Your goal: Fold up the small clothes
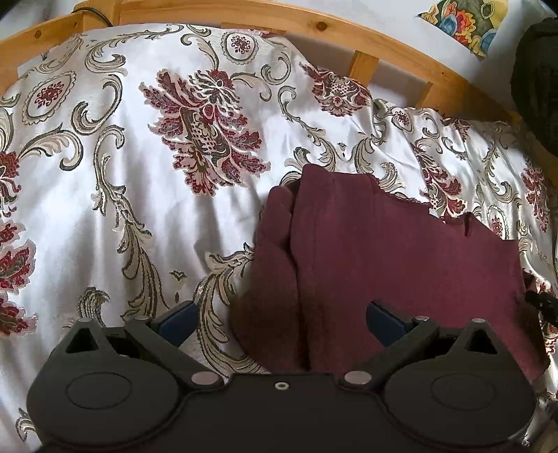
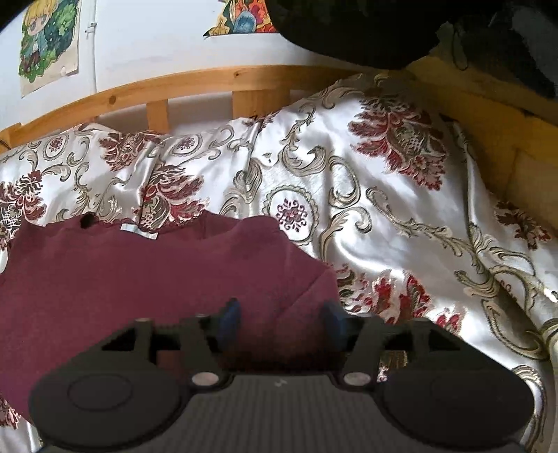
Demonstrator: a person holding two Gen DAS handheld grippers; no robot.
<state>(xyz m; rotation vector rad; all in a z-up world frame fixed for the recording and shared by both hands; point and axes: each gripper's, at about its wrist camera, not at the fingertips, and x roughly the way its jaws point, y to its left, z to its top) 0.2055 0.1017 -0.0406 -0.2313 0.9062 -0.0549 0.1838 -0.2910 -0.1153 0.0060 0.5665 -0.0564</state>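
Observation:
A dark maroon garment (image 1: 366,261) lies folded on the floral bedspread (image 1: 139,209), its left edge doubled over in a thick roll. My left gripper (image 1: 280,319) stands open over that rolled edge. One blue pad is over the bedspread and the other over the cloth, and neither presses on anything. In the right wrist view the same garment (image 2: 139,271) fills the lower left, with a small white label (image 2: 139,231) at its far edge. My right gripper (image 2: 282,320) is open above the garment's right corner, its blue pads apart with cloth lying loose below them.
A wooden bed frame with slats (image 2: 244,97) runs along the far side against a white wall. Coloured drawings (image 2: 45,45) hang on the wall. A dark bulky object (image 2: 348,28) sits at the upper right. The bedspread (image 2: 401,226) is rumpled to the right of the garment.

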